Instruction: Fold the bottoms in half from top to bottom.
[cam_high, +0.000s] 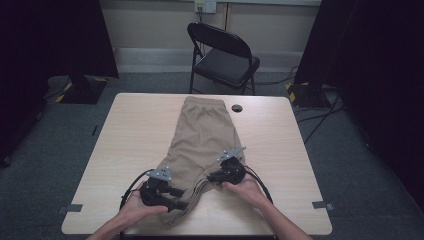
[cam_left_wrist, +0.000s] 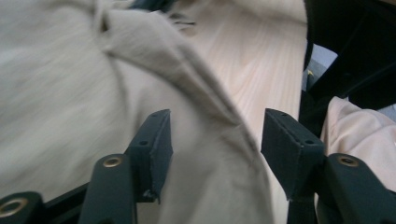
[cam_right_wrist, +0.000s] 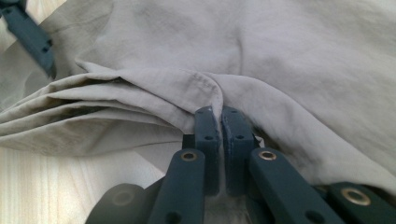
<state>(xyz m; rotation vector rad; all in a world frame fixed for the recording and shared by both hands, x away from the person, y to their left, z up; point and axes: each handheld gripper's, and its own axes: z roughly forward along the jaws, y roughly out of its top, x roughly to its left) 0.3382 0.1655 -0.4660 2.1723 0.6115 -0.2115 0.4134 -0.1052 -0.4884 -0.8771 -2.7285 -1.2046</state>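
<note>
— High view first: where are the shorts?

— Spread along the middle of the table, waistband toward the folding chair, leg ends bunched at the near edge between the two hands. The left gripper lies over the near left hem; the right gripper sits at the fold just beside it.

— Is either gripper holding anything?

— Right gripper view: the right gripper has its jaws together, pinching a stitched edge of the shorts, with layered folds fanning to the left. Left gripper view: the left gripper stands apart, a ridge of cloth running between the pads without being pressed.

— And the materials?

— Tan woven cotton, soft and creased; pale wood-grain tabletop; matte black, blocky pads. From above, a dark round grommet shows beside the waistband.
</note>
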